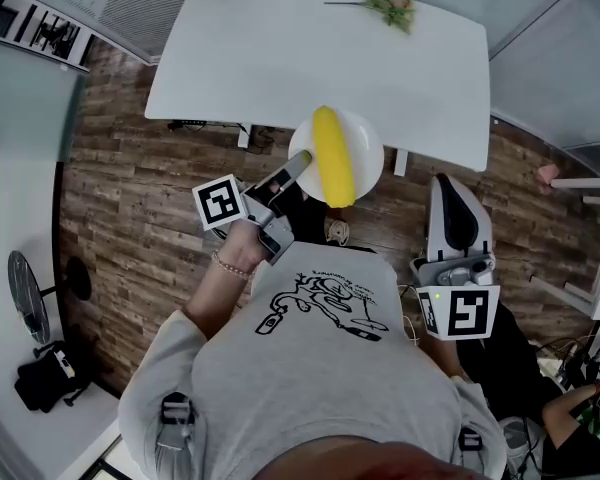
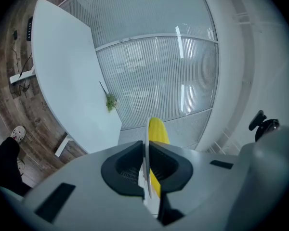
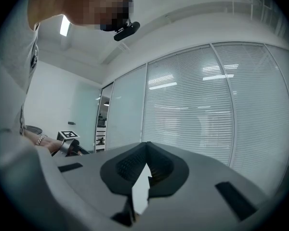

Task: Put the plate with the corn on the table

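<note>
Mid-carry: plate [image 1: 368, 140] with corn [image 1: 332, 156] aloft, rim pinched in closed left tool [image 1: 302, 160], just short of tabletop [image 1: 280, 58]. Right tool [image 3: 145, 150] closed on nothing, idle. Next: reaching forward, lowering plate flat onto tabletop.

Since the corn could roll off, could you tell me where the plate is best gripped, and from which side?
Grip the thin bare rim of the plate on the side nearest the person, one jaw above it and one below. The corn lies along the middle, so only the rim is free to clamp. The left gripper is shut on just that edge.
</note>
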`<state>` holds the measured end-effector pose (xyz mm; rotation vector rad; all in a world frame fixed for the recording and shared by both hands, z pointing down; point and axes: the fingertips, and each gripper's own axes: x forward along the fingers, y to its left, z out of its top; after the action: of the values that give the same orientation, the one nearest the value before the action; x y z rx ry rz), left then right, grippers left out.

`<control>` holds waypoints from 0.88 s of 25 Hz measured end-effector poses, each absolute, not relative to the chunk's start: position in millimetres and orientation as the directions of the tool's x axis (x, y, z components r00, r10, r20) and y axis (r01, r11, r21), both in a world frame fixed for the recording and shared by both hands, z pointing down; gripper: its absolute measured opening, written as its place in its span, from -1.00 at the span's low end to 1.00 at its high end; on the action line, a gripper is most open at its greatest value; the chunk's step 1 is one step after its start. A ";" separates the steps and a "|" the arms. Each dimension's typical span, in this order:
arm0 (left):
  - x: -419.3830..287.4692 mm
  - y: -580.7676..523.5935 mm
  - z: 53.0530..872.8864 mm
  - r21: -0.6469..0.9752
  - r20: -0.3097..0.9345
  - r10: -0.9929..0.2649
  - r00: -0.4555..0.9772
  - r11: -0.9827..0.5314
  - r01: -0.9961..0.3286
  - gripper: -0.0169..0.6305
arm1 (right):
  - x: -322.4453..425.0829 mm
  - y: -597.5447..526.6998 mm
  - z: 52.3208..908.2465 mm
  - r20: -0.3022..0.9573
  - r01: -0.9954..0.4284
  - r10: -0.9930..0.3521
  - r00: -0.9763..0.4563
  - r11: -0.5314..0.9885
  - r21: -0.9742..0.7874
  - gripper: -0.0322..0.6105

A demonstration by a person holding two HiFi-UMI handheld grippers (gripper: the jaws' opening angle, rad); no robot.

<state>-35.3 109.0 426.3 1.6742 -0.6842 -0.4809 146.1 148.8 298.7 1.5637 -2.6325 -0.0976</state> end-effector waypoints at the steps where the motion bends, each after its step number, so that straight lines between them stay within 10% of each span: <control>1: -33.7 100.3 427.0 0.977 0.054 -0.669 0.742 -0.120 -0.179 -0.84 | 147.9 140.1 298.9 0.035 -0.874 -0.879 -0.475 0.476 0.094 -0.88; 22: -72.6 -72.3 407.7 0.976 0.030 -0.630 0.776 -0.150 -0.159 -0.84 | 86.0 -32.9 282.3 0.033 -0.867 -0.875 -0.482 0.482 0.127 -0.88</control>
<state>-72.6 -72.3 407.7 1.7013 -0.6268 -0.4609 86.0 -32.9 282.3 1.5460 -2.6234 -0.1421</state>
